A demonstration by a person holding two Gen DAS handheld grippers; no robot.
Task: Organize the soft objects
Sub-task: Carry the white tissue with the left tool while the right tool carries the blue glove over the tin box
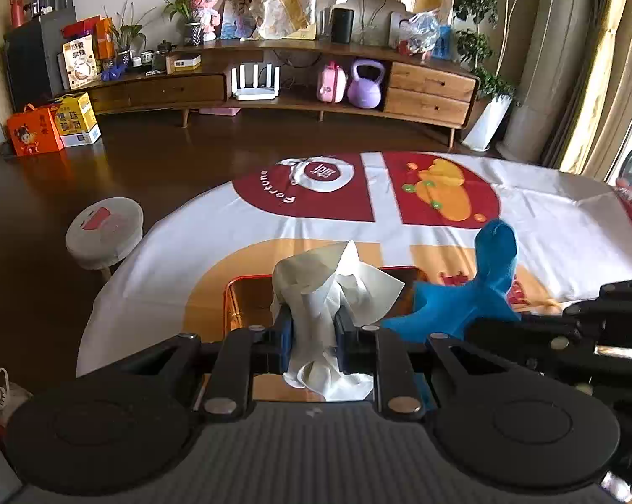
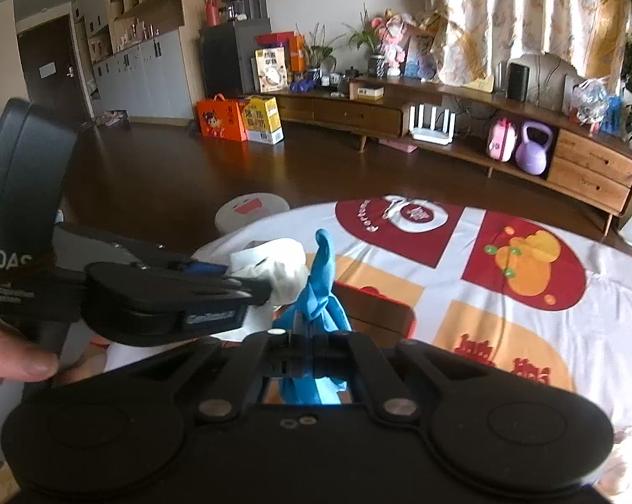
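1. Left gripper (image 1: pixel 313 332): pinching crumpled white tissue (image 1: pixel 336 290), above orange tray (image 1: pixel 240 298) near the tablecloth (image 1: pixel 567 227) edge.
2. Right gripper (image 2: pixel 301 355): clamped on blue glove (image 2: pixel 322 290), just beside the tissue.
3. Tablecloth: bare rightward.

The tissue (image 1: pixel 336 294) sits left of the glove (image 1: pixel 479 294), both above the tray (image 1: pixel 240 294).
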